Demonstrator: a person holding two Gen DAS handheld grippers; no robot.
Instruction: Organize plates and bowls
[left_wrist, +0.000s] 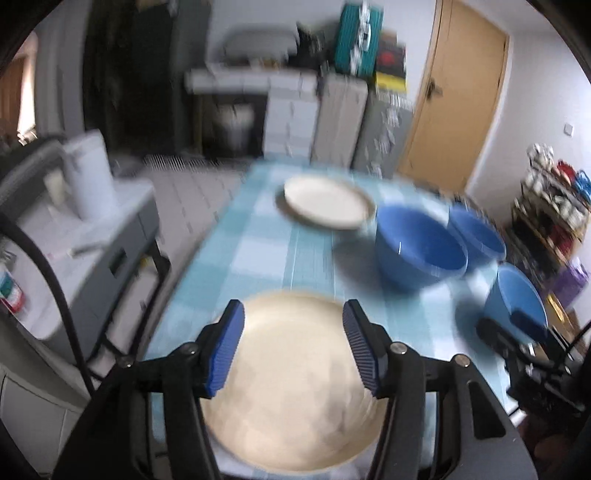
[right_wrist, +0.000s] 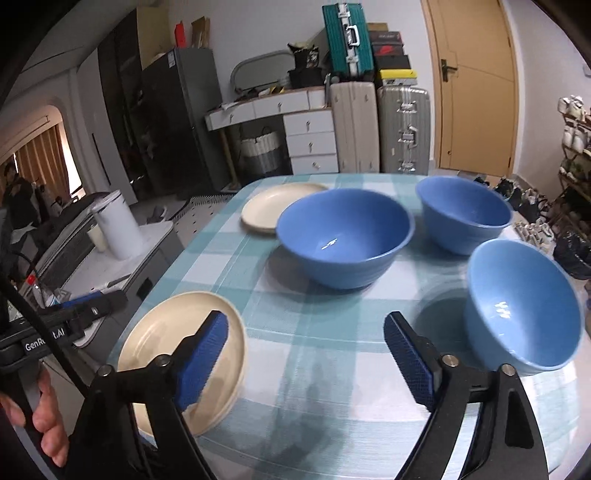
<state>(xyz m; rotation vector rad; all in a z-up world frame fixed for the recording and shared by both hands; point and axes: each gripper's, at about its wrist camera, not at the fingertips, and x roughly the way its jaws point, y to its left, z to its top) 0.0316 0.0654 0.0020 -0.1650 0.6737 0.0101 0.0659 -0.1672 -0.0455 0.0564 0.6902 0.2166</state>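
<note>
Both claws released above the checked counter (right_wrist: 325, 332), nothing gripped.
Left claw (left_wrist: 293, 345) over near cream plate (left_wrist: 295, 406) at the edge; right claw (right_wrist: 306, 354) over bare cloth, nearest blue bowl (right_wrist: 524, 306) just beside; two more bowls (right_wrist: 343, 236) and another plate (right_wrist: 273, 206) farther back.

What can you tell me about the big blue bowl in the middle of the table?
The big blue bowl is round, deep and the widest of the three blue bowls. It looks like smooth, glossy plastic or glazed ceramic, with faint ridges around the outside near its base and a small glint of light inside. It stands upright and looks empty, resting on the blue and white checked tablecloth. In the right wrist view it hides part of the cream plate behind it; whether they touch cannot be told. No gripper touches it.
</note>
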